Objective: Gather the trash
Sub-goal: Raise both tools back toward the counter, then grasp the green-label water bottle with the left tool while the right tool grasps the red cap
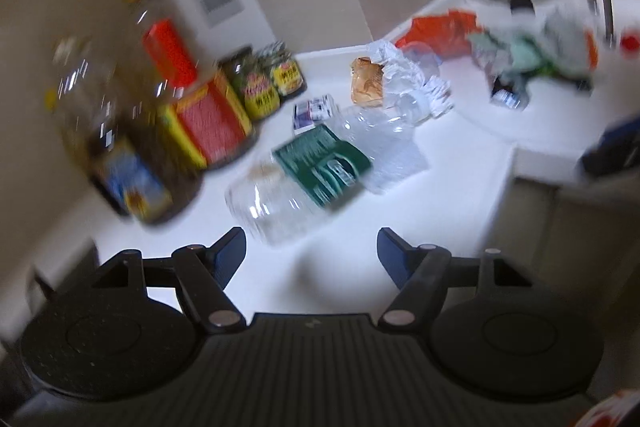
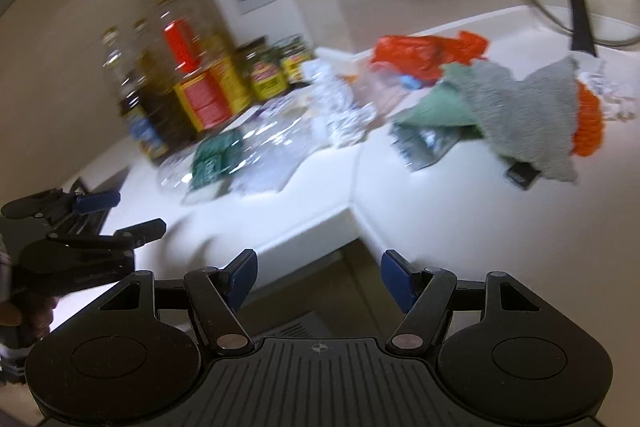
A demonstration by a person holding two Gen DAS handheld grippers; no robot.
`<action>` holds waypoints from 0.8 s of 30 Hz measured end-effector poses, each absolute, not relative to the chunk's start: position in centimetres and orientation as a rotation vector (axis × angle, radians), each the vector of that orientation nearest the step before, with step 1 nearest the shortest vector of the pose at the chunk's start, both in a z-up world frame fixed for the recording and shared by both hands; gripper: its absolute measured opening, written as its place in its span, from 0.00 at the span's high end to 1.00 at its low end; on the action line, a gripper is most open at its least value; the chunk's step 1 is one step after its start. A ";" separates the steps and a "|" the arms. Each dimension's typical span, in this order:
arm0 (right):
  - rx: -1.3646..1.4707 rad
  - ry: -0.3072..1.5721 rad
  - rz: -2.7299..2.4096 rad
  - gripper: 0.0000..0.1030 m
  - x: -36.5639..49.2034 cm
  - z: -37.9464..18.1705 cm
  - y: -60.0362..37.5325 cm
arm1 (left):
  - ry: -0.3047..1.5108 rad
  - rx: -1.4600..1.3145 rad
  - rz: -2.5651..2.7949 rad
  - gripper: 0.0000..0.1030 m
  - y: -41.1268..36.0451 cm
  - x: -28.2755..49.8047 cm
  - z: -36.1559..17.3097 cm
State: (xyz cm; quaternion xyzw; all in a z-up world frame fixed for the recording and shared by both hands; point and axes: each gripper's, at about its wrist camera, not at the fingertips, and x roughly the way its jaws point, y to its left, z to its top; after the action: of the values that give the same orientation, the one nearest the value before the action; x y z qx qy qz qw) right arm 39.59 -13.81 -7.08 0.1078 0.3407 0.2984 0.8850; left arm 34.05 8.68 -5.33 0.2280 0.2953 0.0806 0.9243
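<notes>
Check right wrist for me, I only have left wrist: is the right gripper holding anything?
Observer: No. The right gripper is open, with nothing between its fingers.
Operator: Where's my left gripper from there?
Observer: The left gripper shows at that view's far left edge, open and empty. A hand is wrapped round its handle.
Operator: What's the blurred grey-green stuff at right?
Observer: A grey cloth lies over a green cloth, with an orange knitted piece at its right.

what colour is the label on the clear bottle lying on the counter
Dark green with white print; the label shows best in the left wrist view.
</notes>
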 end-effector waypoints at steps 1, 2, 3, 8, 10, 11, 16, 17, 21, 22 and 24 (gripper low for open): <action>0.234 0.708 0.603 0.33 39.8 -7.1 -14.1 | 0.593 0.522 0.164 0.32 8.6 34.7 -5.8; 0.244 0.706 0.582 0.33 40.1 -7.0 -14.4 | 0.586 0.570 0.161 0.32 8.5 35.4 -6.4; 0.252 0.706 0.565 0.33 40.3 -7.0 -14.6 | 0.584 0.614 0.156 0.32 8.3 36.1 -7.0; 0.285 0.699 0.480 0.33 40.8 -6.9 -15.7 | 0.581 0.753 0.134 0.33 8.2 38.6 -9.6; 0.293 0.697 0.454 0.33 40.9 -6.9 -16.1 | 0.576 0.776 0.130 0.35 8.3 39.2 -10.1; 0.296 0.697 0.442 0.33 41.0 -6.9 -16.2 | 0.577 0.784 0.129 0.36 8.4 39.6 -10.3; 0.316 0.707 0.396 0.33 41.1 -7.3 -16.6 | 0.558 0.829 0.128 0.40 8.5 40.7 -11.0; 0.318 0.709 0.391 0.33 41.1 -7.3 -16.6 | 0.553 0.838 0.129 0.41 8.5 40.9 -11.0; 0.321 0.713 0.382 0.33 41.2 -7.4 -16.5 | 0.528 0.857 0.128 0.54 8.5 41.5 -11.0; 0.321 0.712 0.379 0.33 41.2 -7.4 -16.5 | 0.526 0.861 0.122 0.66 8.6 41.6 -10.9; 0.320 0.713 0.375 0.33 41.3 -7.4 -16.5 | 0.519 0.869 0.123 0.71 8.6 41.7 -10.8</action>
State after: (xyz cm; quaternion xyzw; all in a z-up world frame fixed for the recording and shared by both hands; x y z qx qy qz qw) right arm 41.31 -16.49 -7.38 0.1552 0.3452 0.1818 0.9076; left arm 41.72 8.59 -10.82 0.4158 0.2483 0.0589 0.8729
